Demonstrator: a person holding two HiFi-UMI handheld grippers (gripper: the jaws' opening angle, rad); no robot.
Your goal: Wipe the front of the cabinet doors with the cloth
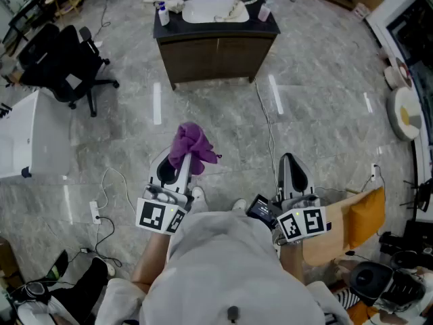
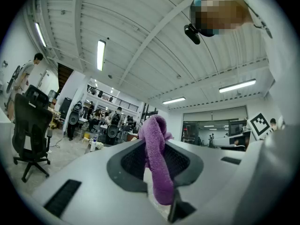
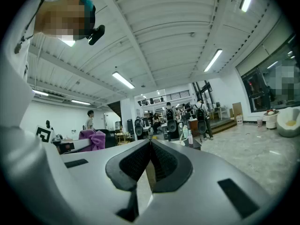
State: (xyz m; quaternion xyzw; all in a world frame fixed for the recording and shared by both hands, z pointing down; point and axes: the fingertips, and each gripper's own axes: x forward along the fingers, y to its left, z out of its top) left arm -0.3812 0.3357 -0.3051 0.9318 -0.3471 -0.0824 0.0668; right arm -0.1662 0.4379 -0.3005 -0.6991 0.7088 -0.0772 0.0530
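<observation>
A purple cloth (image 1: 191, 146) bunches up out of my left gripper (image 1: 177, 170), whose jaws are shut on it; in the left gripper view the cloth (image 2: 156, 158) hangs pinched between the pads. My right gripper (image 1: 292, 170) is shut with nothing in it, its pads (image 3: 151, 163) pressed together. Both grippers are held close to my body, pointing forward. The dark brown cabinet doors (image 1: 216, 58) stand well ahead under a black counter with a white basin (image 1: 210, 10). From the right gripper view the cloth (image 3: 92, 139) shows at the left.
A black office chair (image 1: 62, 63) stands at the left, beside a white unit (image 1: 24, 137). Cables and a power strip (image 1: 95, 212) lie on the marble floor; one cable (image 1: 269, 127) runs from the cabinet towards me. An orange chair (image 1: 358, 222) is at my right. People stand far off.
</observation>
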